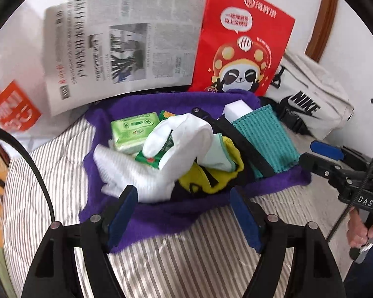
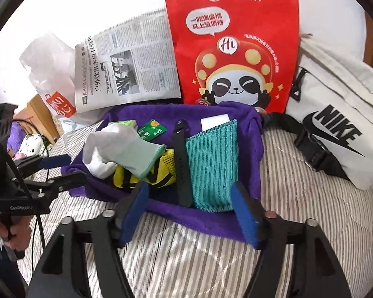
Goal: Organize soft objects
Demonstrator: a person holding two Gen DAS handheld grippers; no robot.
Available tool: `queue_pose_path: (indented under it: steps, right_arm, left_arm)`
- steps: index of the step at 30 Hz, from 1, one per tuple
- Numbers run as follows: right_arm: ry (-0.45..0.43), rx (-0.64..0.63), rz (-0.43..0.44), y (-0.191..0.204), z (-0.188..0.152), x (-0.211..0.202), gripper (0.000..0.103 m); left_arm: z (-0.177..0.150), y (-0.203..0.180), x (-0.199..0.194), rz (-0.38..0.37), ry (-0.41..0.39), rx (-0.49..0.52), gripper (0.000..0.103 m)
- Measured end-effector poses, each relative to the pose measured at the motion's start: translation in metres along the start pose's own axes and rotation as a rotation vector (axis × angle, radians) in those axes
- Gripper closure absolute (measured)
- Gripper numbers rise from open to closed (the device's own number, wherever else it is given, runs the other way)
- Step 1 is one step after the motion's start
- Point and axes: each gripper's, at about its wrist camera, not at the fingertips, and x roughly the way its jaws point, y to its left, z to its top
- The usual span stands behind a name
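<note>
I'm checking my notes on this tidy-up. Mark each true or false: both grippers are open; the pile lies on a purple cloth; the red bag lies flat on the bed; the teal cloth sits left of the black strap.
1. Left gripper and right gripper open: true.
2. Pile on the purple cloth: true.
3. Red bag flat: false, it stands upright.
4. Teal cloth left of the black strap: false, right of it.

Spread mid-frame on striped bedding: purple fleece cloth [image 2: 211, 219], heaped with white gloves [image 1: 186, 134], yellow mesh fabric [image 2: 169, 164], teal ribbed cloth [image 2: 212, 166].
</note>
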Motion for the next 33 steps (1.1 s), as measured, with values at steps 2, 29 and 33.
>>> queue_pose_path:
  steps: [2, 29, 33]
  right_arm:
    - [0.002, 0.01, -0.012, 0.007, -0.004, -0.009, 0.025]
    - [0.034, 0.021, -0.197, 0.06, -0.056, -0.085, 0.004]
    - [0.044, 0.012, -0.213, 0.064, -0.061, -0.091, 0.004]
  left_arm:
    - [-0.006, 0.0, -0.01, 0.004, -0.008, -0.024, 0.023]
    - [-0.061, -0.013, -0.114, 0.122, -0.093, -0.138, 0.016]
    - [-0.068, -0.013, -0.125, 0.121, -0.099, -0.151, 0.014]
